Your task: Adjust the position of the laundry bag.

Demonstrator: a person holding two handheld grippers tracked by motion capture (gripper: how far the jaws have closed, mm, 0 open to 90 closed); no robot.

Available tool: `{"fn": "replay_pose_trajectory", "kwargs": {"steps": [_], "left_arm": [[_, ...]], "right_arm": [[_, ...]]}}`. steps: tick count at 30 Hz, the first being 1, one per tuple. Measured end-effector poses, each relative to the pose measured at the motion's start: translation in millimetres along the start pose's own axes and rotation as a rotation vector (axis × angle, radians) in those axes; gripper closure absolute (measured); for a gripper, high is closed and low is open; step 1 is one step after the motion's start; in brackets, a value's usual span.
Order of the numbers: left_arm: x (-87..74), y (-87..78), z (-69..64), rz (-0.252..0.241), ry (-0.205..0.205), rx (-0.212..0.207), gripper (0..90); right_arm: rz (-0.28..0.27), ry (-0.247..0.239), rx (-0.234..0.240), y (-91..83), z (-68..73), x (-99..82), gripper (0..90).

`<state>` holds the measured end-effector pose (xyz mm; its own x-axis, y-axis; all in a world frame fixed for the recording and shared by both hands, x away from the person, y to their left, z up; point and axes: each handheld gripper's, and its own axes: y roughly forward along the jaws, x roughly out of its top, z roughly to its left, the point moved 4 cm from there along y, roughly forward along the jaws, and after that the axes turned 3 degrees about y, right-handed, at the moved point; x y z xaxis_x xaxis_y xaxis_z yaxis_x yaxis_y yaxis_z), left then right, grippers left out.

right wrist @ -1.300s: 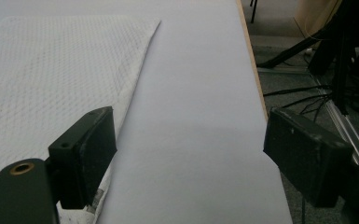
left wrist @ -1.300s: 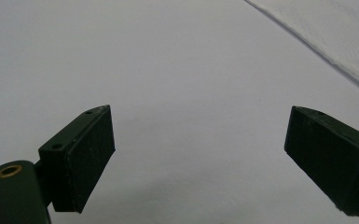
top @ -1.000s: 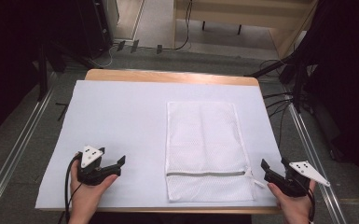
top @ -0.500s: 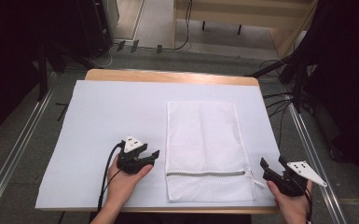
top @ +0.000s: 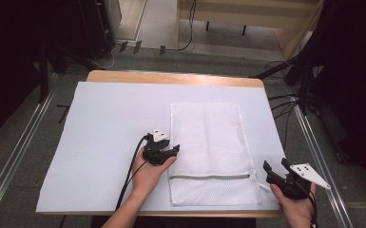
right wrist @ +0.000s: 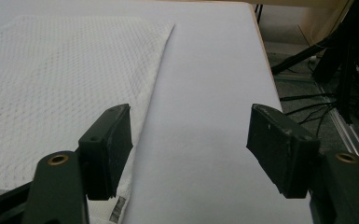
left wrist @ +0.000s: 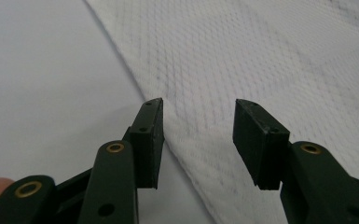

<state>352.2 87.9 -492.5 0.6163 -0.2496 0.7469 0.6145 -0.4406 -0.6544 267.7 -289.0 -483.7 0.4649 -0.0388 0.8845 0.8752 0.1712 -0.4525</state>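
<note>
A white rectangular mesh laundry bag with a grey zipper [top: 212, 153] lies flat on the white sheet [top: 109, 128] covering the wooden table [top: 171, 77], toward its right half, zipper end nearest me. My left gripper [top: 170, 151] sits at the bag's left edge, about halfway along it. Its jaws have just been closing but stand partly apart, straddling that edge: one pad [left wrist: 150, 140] is over the sheet just beside the bag, the other [left wrist: 256, 140] over the mesh, and neither presses on the fabric. My right gripper [top: 275, 171] hovers just off the bag's near right corner, by the zipper's end, jaws wide apart with bare sheet between them, holding nothing.
</note>
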Motion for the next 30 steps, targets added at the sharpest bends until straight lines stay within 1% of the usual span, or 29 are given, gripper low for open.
{"fn": "replay_pose_trajectory", "kwargs": {"steps": [1,2,3,4,5,6,7,8,9,10,12,13,14,15,16,17,18,19,23,24,25,26,27,30], "left_arm": [[1.5,2.0,0.0,-0.002,-0.011,-0.004,54.8],[2.1,4.3,-0.4,0.007,-0.017,-0.006,55.3],[2.1,7.1,-1.6,0.019,-0.012,-0.009,55.7],[2.1,7.1,-1.6,0.019,-0.012,-0.009,55.7],[0.8,11.7,-5.8,0.022,-0.004,-0.021,56.1],[0.8,11.7,-5.8,0.022,-0.004,-0.021,57.2],[0.2,13.7,-10.6,0.023,0.007,-0.028,58.1],[0.2,13.7,-10.6,0.023,0.007,-0.028,59.4],[0.2,15.5,-15.4,0.024,0.019,-0.032,60.5],[0.2,16.6,-17.5,0.025,0.036,-0.026,61.8],[1.0,17.8,-21.6,0.037,0.060,0.000,63.9],[1.5,18.2,-22.3,0.043,0.070,0.021,66.3],[1.5,18.2,-22.3,0.043,0.070,0.021,70.1],[1.7,18.7,-21.7,0.044,0.076,0.051,74.2],[1.6,18.8,-20.8,0.044,0.087,0.062,78.5],[1.4,18.8,-20.2,0.043,0.091,0.066,82.3],[1.6,18.8,-19.8,0.044,0.090,0.058,84.9],[1.8,19.0,-19.0,0.047,0.091,0.040,90.0],[2.3,18.9,-18.5,0.048,0.093,0.031,90.0],[2.7,17.8,-16.5,0.053,0.081,0.018,90.0],[2.7,17.1,-16.0,0.055,0.071,0.017,90.0],[2.7,17.1,-16.0,0.055,0.071,0.017,90.0],[2.4,14.7,-13.6,0.050,0.072,0.027,90.0],[4.8,8.8,-8.2,0.035,0.057,0.017,90.0]], "right_arm": [[-0.001,0.002,0.002,0.2,-0.1,0.0,31.6],[0.001,0.003,0.002,0.4,-0.4,-0.2,31.5],[0.003,0.002,0.003,0.7,-0.9,-0.4,31.4],[0.004,0.005,0.006,1.2,-1.0,-0.8,31.4],[0.010,0.008,0.005,1.8,-1.4,-1.2,31.3],[0.008,0.006,0.007,2.8,-1.7,-1.0,31.3],[0.010,0.007,0.009,3.1,-1.2,-0.7,31.1],[0.010,0.007,0.009,3.1,-1.2,-0.7,31.1],[0.008,0.002,0.014,2.7,0.1,0.5,30.9],[0.006,0.000,0.015,2.2,0.2,1.1,30.9],[0.005,0.006,0.018,1.7,0.5,1.6,30.9],[0.005,0.009,0.020,1.5,0.5,1.7,30.9],[0.005,0.009,0.020,1.5,0.5,1.7,30.9],[0.005,0.008,0.019,1.2,0.3,1.8,30.9],[0.005,0.007,0.020,0.9,0.2,1.7,31.0],[0.004,0.007,0.021,0.7,0.3,1.8,31.0],[0.004,0.008,0.021,0.8,0.5,1.7,31.0],[0.006,0.007,0.021,1.3,0.5,1.5,31.0],[0.010,0.001,0.023,2.7,2.5,1.2,31.1],[0.007,0.002,0.023,2.2,2.9,1.6,31.2],[0.006,0.003,0.023,1.2,3.2,1.8,31.2],[0.004,0.001,0.022,0.4,3.1,1.9,31.3],[0.003,-0.002,0.022,-0.3,2.8,2.0,31.3],[0.004,0.007,0.017,-1.3,0.2,1.3,31.8]]}}
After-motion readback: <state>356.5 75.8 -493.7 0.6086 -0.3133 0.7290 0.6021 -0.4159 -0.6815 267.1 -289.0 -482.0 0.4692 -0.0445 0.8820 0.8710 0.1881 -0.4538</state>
